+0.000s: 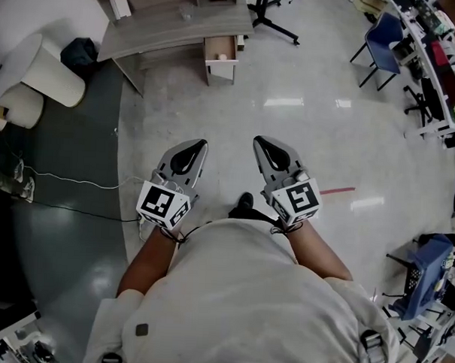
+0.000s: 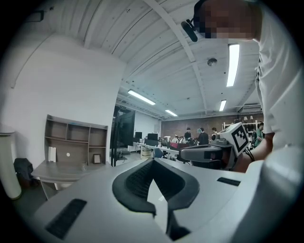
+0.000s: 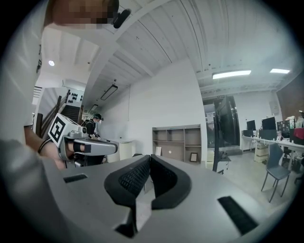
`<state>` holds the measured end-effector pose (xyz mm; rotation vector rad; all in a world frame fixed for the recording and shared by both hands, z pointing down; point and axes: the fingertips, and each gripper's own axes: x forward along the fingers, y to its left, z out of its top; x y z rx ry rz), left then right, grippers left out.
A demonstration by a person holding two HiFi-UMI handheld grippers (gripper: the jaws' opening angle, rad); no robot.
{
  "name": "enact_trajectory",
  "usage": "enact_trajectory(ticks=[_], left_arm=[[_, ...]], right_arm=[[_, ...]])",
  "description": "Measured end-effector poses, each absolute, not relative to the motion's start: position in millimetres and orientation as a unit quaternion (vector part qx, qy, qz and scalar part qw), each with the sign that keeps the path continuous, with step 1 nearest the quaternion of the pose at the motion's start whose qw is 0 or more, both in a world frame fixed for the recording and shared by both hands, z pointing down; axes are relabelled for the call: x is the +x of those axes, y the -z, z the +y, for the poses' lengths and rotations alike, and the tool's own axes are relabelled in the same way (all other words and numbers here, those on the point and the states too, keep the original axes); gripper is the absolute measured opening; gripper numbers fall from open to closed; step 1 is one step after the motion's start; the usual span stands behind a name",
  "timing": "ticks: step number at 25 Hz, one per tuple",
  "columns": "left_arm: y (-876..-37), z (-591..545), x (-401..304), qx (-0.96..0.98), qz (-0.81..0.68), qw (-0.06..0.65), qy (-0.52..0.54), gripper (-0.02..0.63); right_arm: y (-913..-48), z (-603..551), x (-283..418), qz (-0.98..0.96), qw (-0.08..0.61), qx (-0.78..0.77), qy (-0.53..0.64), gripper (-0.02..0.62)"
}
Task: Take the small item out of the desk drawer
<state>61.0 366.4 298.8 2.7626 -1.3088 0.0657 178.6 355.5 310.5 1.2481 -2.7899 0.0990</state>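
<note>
Pale small item (image 1: 222, 57): a light speck, seemingly lying in the drawer; too small to identify.
Drawer (image 1: 220, 66): pulled open below the desk's right end, as the head view shows it.
Desk (image 1: 174, 24): grey wood, well apart from the person across bare floor (image 1: 307, 83).
Left gripper (image 1: 197, 145): jaws together, empty, held before the body.
Right gripper (image 1: 261, 142): jaws together, empty, beside the left.
Risk: closed jaws would likely nudge the item deeper instead of gripping it.
Risk: the cable (image 1: 77, 182) on the floor could snag a foot.
</note>
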Motion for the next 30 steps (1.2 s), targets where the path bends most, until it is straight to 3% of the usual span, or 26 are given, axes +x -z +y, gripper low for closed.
enact_trajectory(ticks=[16,30], left_arm=[[-296.3,262.8,133.4,0.894,-0.446,0.033,-0.034,0.015],[-310.3,136.3,107.2,0.910,-0.411,0.036,-0.023,0.015]], right_arm=[[-313.8,248.0,263.1,-0.919,0.015,0.391,-0.050,0.021],[-328.1,131.8,223.1,-0.911,0.023,0.408,-0.057,0.021]])
